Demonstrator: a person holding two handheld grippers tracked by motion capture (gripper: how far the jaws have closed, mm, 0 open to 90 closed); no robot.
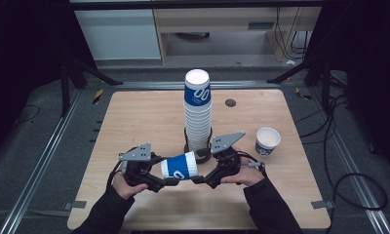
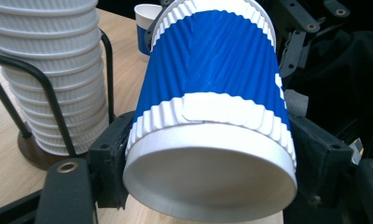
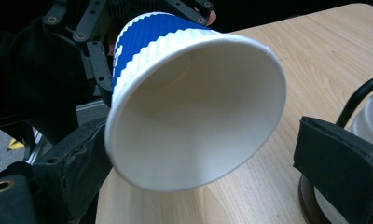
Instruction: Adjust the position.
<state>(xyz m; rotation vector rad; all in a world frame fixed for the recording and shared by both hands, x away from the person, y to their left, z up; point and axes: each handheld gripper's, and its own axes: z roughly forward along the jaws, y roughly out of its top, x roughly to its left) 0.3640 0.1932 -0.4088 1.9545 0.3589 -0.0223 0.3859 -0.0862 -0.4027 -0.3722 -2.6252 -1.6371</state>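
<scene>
A blue and white ribbed paper cup (image 1: pixel 179 166) lies on its side in the air between my two grippers, above the near middle of the wooden table (image 1: pixel 134 117). My left gripper (image 1: pixel 166 173) is shut on the cup's base end; in the left gripper view both pads press the sides of the cup (image 2: pixel 212 93) near its bottom rim. My right gripper (image 1: pixel 199 166) faces the cup's mouth. In the right gripper view the cup (image 3: pixel 194 107) shows its white inside, and the jaws stand wide on either side of the rim, with a gap at the right pad (image 3: pixel 338 163).
A tall stack of the same cups (image 1: pixel 198 112) stands in a black wire holder (image 1: pixel 187 145) just behind the grippers. One cup (image 1: pixel 267 141) stands upright at the right. A small dark disc (image 1: pixel 230 102) lies near the far edge.
</scene>
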